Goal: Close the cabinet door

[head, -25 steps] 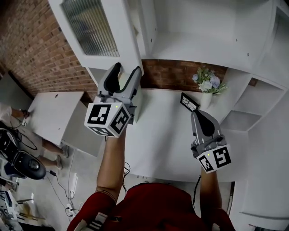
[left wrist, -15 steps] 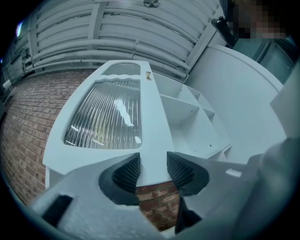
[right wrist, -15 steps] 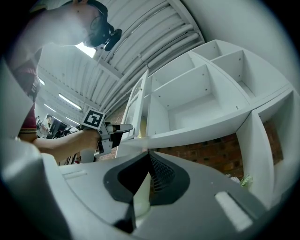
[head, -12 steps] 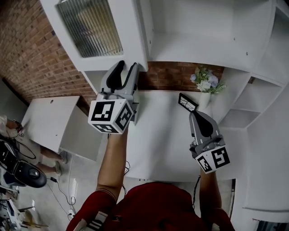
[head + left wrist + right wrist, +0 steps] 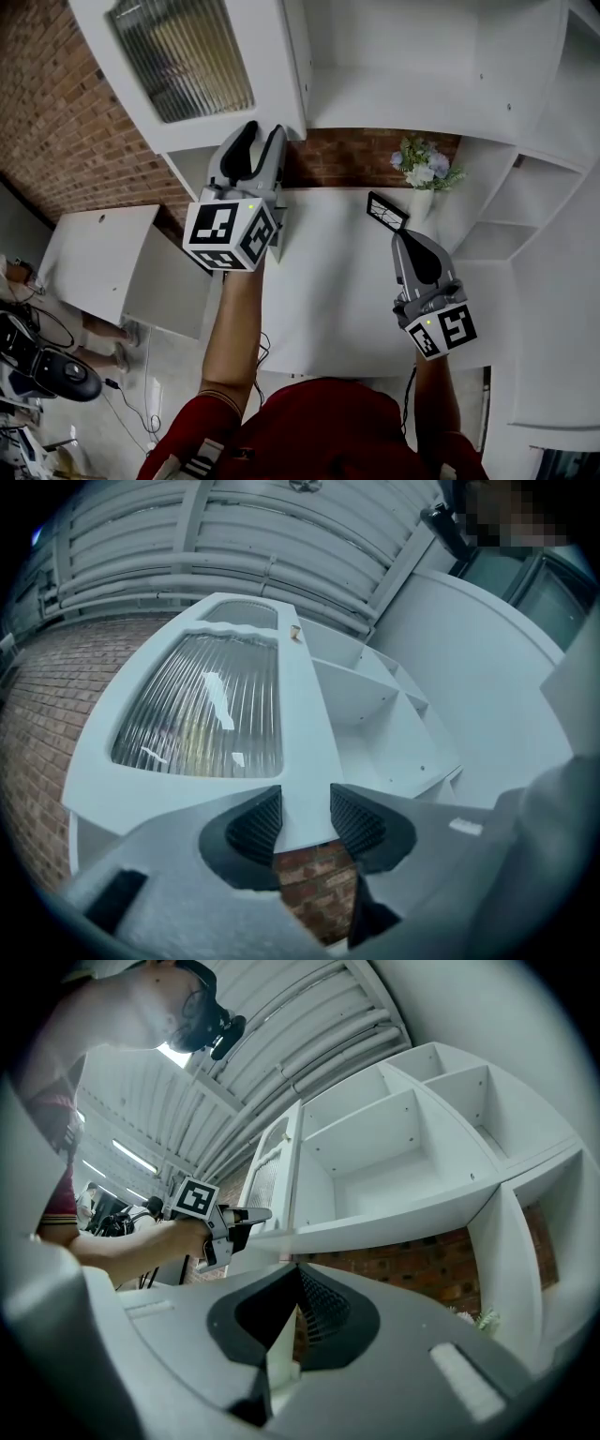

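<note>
The white cabinet door (image 5: 187, 66) with a ribbed glass pane stands swung open at the upper left of the head view. My left gripper (image 5: 255, 141) reaches up to its lower corner beside the cabinet body. In the left gripper view the door's white frame (image 5: 305, 752) fills the gap between the two black pads (image 5: 258, 825), and the jaws of the left gripper (image 5: 306, 822) are closing on it. My right gripper (image 5: 417, 246) hovers over the white counter, shut and empty. In the right gripper view, the right gripper (image 5: 298, 1297) looks toward the open shelves, the door (image 5: 272, 1171) and the left gripper (image 5: 234, 1222).
Open white shelves (image 5: 422, 84) fill the cabinet above a brick back wall (image 5: 347, 155). A vase of flowers (image 5: 424, 178) and a small dark frame (image 5: 388, 211) stand on the counter (image 5: 328, 291). A low white unit (image 5: 94, 253) is at the left.
The left gripper's jaws have narrowed from wide apart onto the door's lower corner, and the hand has edged toward the cabinet. The right gripper has stayed put.
</note>
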A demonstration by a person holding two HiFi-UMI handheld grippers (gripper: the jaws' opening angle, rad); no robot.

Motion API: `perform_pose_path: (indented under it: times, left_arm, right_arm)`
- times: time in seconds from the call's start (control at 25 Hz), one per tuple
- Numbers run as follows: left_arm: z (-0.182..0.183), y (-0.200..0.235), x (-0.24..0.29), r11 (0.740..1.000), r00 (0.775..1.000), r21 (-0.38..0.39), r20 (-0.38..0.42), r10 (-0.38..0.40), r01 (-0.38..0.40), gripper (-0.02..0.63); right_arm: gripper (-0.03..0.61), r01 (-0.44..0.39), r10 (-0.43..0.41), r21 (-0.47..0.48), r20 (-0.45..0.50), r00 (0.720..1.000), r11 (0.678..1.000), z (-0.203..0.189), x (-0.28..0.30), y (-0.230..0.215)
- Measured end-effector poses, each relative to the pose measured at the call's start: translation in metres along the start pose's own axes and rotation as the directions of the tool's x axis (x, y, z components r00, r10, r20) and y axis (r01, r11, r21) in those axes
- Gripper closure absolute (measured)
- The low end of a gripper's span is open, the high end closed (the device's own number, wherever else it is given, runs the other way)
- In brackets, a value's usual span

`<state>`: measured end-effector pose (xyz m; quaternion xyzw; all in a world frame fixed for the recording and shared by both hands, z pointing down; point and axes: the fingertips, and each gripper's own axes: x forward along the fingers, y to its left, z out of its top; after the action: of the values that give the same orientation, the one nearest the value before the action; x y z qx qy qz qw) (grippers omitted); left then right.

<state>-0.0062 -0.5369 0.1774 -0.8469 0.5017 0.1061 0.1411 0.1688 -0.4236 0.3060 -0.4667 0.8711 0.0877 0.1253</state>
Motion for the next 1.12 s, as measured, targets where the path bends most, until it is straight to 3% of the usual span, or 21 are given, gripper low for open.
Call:
perform_pose_path:
  times: [0.44,0.64,1.12]
  left_arm:
    - [-0.005,0.004,0.012,1.0,1.0,0.002,-0.014,-0.009,0.009,0.463]
    - [-0.007,0.005,0.015,0.999,1.0,0.039,-0.023,0.001,0.0,0.466]
    - [-0.005,0.003,0.008,0.999,0.999,0.002,-0.03,-0.041,0.041,0.469]
  right_arm:
    - [0.565,0.007,-0.007,-0.002,-0.013,1.0,1.0,-0.002,0.001,0.003]
    - [0.566,0.005,-0.005,-0.006,-0.018,1.0,1.0,0.0,0.002,0.006]
    - [0.565,0.014,-0.015,-0.023,-0.018,1.0,1.0,0.009,0.0,0.016]
